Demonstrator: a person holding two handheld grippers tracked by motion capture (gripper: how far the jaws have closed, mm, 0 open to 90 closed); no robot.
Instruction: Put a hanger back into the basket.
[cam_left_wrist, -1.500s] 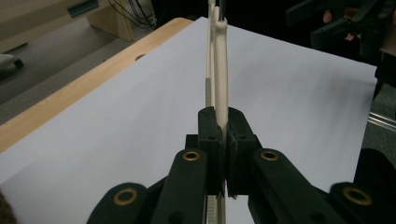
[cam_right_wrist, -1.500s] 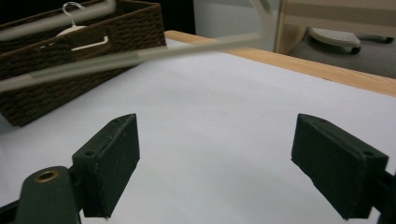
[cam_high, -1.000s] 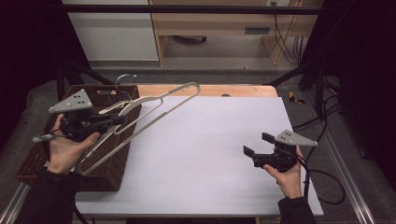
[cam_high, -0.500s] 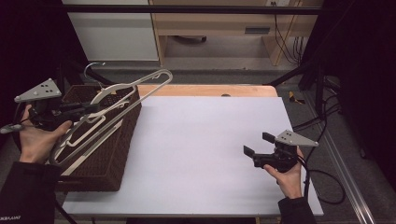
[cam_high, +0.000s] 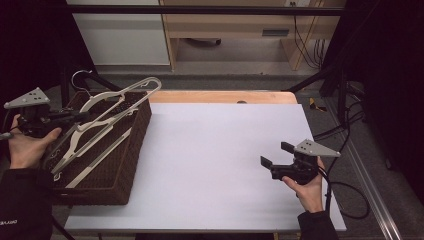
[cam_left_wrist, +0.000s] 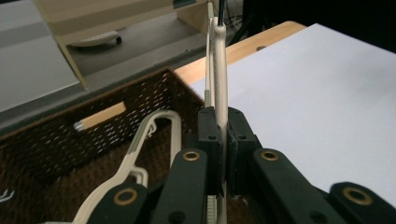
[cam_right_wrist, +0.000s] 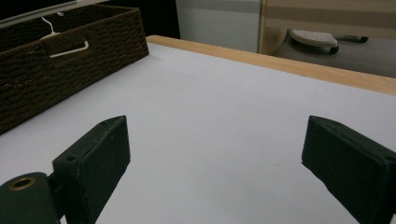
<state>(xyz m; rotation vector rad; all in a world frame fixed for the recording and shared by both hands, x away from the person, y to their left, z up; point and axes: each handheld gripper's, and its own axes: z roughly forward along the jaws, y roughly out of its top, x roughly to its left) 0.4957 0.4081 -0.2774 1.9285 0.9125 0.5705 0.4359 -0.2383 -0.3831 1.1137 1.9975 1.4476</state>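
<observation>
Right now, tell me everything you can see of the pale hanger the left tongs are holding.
The cream plastic clothes hanger has a grey metal hook at its top, sloping shoulders and a straight lower bar. The left tongs are shut on one thin arm of it. It is tilted above the dark brown woven basket, its far end reaching past the basket's rim, with more pale hangers lying in the basket beneath it.

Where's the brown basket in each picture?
High view: the basket sits at the left, on the white table.
Left gripper view: its woven wall lies left of the closed left claw.
Right gripper view: upper left corner.
Shared landmark: the white table.
</observation>
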